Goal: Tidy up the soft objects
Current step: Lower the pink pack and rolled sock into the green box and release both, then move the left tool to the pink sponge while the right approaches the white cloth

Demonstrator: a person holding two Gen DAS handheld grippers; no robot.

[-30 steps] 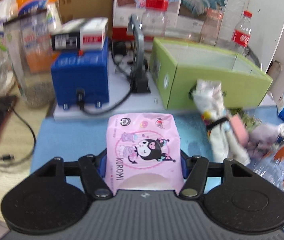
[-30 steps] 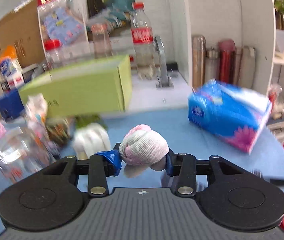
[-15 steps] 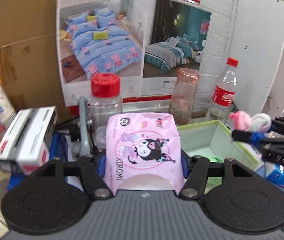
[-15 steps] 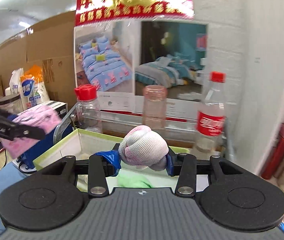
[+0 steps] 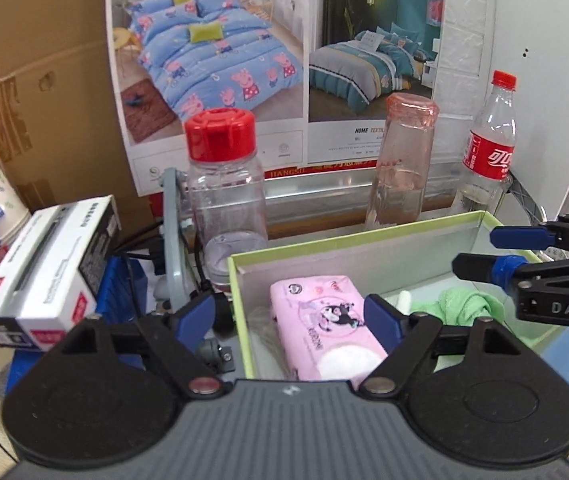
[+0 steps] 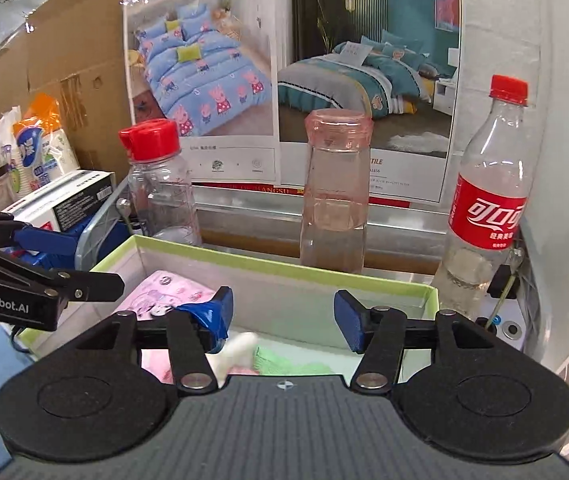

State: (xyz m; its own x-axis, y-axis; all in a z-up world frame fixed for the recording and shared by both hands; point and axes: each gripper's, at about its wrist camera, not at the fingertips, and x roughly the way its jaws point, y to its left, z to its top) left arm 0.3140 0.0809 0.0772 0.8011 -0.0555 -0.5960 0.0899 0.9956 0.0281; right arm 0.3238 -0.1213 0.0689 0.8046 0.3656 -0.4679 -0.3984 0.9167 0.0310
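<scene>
The green box point(image 5: 364, 242) stands open below both grippers; it also shows in the right wrist view point(image 6: 284, 270). The pink Kuromi tissue pack point(image 5: 324, 336) lies inside at its left end, also seen in the right wrist view point(image 6: 164, 292). A green cloth point(image 5: 464, 306) and a pale rolled sock point(image 6: 236, 346) lie inside too. My left gripper point(image 5: 290, 314) is open and empty above the pack. My right gripper point(image 6: 282, 314) is open and empty over the box, and it shows from the side in the left wrist view point(image 5: 480, 252).
Behind the box stand a red-capped clear jar point(image 5: 224, 184), a pink glass bottle point(image 5: 402, 160) and a cola bottle point(image 5: 488, 148). A white and black carton point(image 5: 48, 272) sits on a blue box to the left. A cardboard wall and bedding posters close the back.
Both grippers opened over the green box. The pink tissue pack dropped from the left gripper into the box, and the rolled sock dropped from the right gripper.
</scene>
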